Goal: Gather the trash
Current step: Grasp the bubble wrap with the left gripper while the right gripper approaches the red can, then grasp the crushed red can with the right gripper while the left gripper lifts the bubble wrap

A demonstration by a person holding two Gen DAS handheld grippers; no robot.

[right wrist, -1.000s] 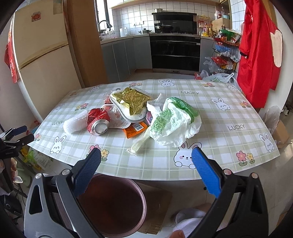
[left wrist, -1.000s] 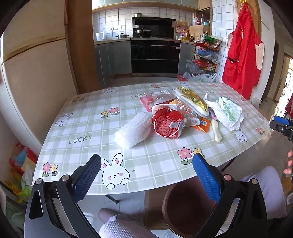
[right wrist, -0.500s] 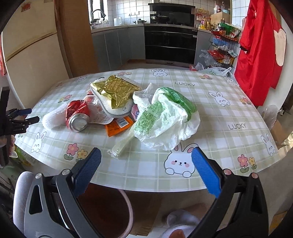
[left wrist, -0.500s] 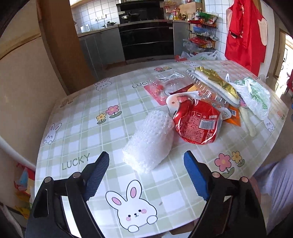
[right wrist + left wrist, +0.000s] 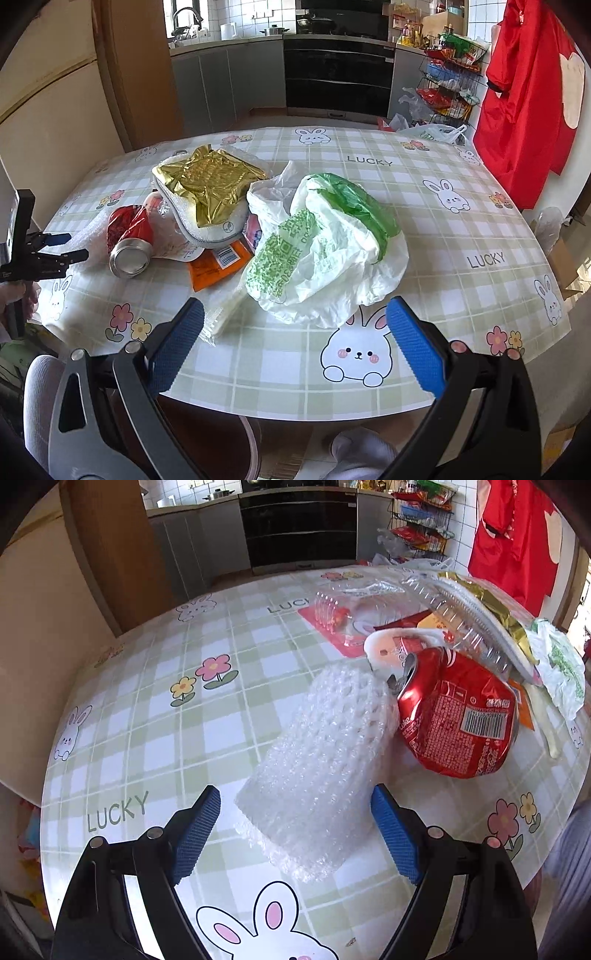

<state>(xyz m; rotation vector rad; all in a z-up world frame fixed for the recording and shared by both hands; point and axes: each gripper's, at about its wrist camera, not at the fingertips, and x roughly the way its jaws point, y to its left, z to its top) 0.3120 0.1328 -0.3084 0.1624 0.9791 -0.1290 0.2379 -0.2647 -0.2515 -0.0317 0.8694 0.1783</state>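
A white foam-net roll (image 5: 325, 746) lies on the checked table (image 5: 147, 709), leaning against a crushed red can (image 5: 458, 716). My left gripper (image 5: 295, 812) straddles the roll's near end; its jaws are closing, the right pad at the roll's edge, the left pad still apart from it. My right gripper (image 5: 295, 321) hangs open over the table's front edge, just short of a white and green plastic bag (image 5: 325, 251). The left gripper (image 5: 70, 245) also shows at the left edge of the right wrist view, beside the can (image 5: 129, 240).
A gold wrapper (image 5: 210, 181) on a white tray, an orange packet (image 5: 214, 266) and a clear plastic box (image 5: 369, 602) lie in the pile. A brown bin (image 5: 221, 443) stands under the table's front edge, by the person's knee (image 5: 37, 398). A red apron (image 5: 524, 110) hangs at the right.
My left gripper has come forward and down over the table onto the foam-net roll, and its jaws have narrowed. My right gripper has drawn nearer to the plastic bag, still open.
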